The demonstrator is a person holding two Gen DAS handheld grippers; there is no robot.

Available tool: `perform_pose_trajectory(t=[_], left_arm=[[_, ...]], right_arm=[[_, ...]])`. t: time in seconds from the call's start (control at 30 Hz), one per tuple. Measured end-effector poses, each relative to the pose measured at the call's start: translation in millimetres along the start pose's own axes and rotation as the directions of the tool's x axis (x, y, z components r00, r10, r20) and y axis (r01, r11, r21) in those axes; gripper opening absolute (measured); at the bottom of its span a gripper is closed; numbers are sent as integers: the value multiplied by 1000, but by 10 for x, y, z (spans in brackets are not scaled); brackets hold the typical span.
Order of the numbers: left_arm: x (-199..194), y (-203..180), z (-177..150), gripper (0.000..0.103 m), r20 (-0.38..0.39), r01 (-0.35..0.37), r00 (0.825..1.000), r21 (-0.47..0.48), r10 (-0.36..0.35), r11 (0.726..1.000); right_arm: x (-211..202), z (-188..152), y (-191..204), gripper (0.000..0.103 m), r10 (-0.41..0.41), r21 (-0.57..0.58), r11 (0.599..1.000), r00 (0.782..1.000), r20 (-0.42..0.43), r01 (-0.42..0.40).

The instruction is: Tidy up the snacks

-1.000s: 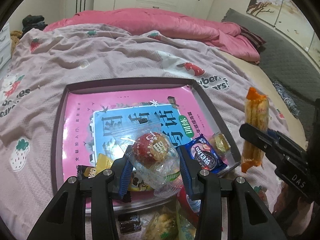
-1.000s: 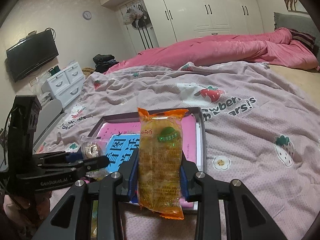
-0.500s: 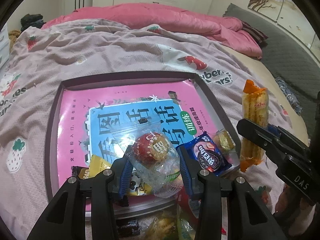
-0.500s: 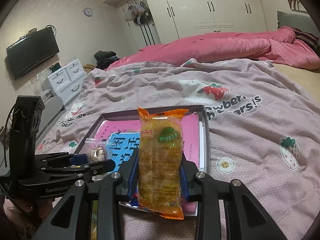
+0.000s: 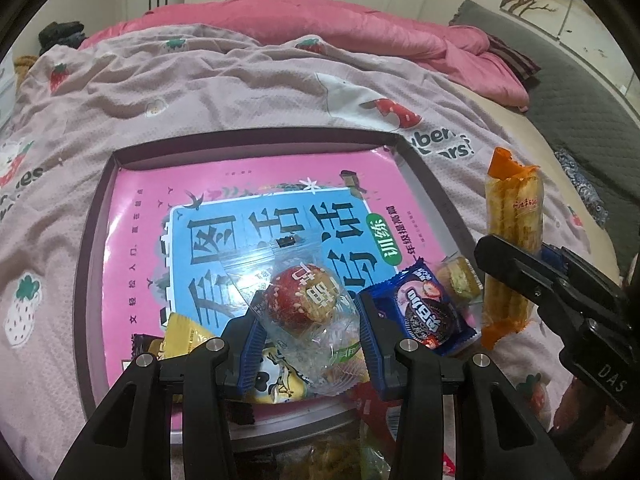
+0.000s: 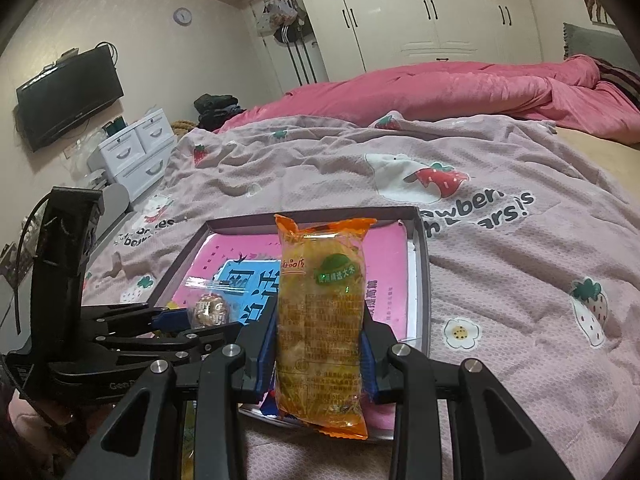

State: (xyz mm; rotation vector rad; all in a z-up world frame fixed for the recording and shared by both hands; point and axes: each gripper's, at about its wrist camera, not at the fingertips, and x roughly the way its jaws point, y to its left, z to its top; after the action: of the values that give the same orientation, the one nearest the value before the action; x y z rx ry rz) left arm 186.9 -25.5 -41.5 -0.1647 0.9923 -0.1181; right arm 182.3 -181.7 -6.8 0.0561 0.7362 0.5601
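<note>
My left gripper (image 5: pixel 310 332) is shut on a clear packet with a red round cake (image 5: pixel 306 300) and holds it over the near edge of the shallow tray (image 5: pixel 92 248), which has a pink and blue book cover inside. My right gripper (image 6: pixel 320 332) is shut on a tall orange snack packet (image 6: pixel 322 320), held upright above the tray's near right corner (image 6: pixel 420 280). That orange packet also shows in the left wrist view (image 5: pixel 514 240). A blue Oreo packet (image 5: pixel 424 314), a small yellow cake (image 5: pixel 458 280) and a yellow packet (image 5: pixel 184 338) lie in the tray.
The tray rests on a pink strawberry-print bedspread (image 6: pixel 500 264). More loose snacks (image 5: pixel 332 456) lie below the tray's near edge. A pink duvet (image 5: pixel 320 24) is heaped at the back. A white drawer unit (image 6: pixel 136 152) and a television (image 6: pixel 68 96) stand at the left.
Both grippers have moved forward over the tray with their packets still held. The tray looks larger and nearer in both views.
</note>
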Motion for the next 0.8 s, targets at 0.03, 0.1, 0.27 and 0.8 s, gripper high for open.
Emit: perform_pose_trajectory(t=[0.03, 0.1, 0.27, 0.8], left_arm=[[18, 2, 1, 45, -4, -2, 1000, 0, 2, 1000], [44, 10, -2, 45, -10, -6, 1000, -1, 6, 1000], [59, 14, -11, 45, -13, -9, 1000, 1, 9, 1000], [143, -13, 18, 45, -33, -3, 999, 7, 3, 1000]], right_arm=[[9, 2, 3, 35, 3, -1, 1000, 1000, -2, -3], [26, 8, 5, 35, 6, -5, 1000, 1000, -4, -6], [51, 11, -24, 35, 2, 0, 1000, 1000, -8, -2], [138, -35, -229, 35, -19, 87, 996, 999, -44, 23]])
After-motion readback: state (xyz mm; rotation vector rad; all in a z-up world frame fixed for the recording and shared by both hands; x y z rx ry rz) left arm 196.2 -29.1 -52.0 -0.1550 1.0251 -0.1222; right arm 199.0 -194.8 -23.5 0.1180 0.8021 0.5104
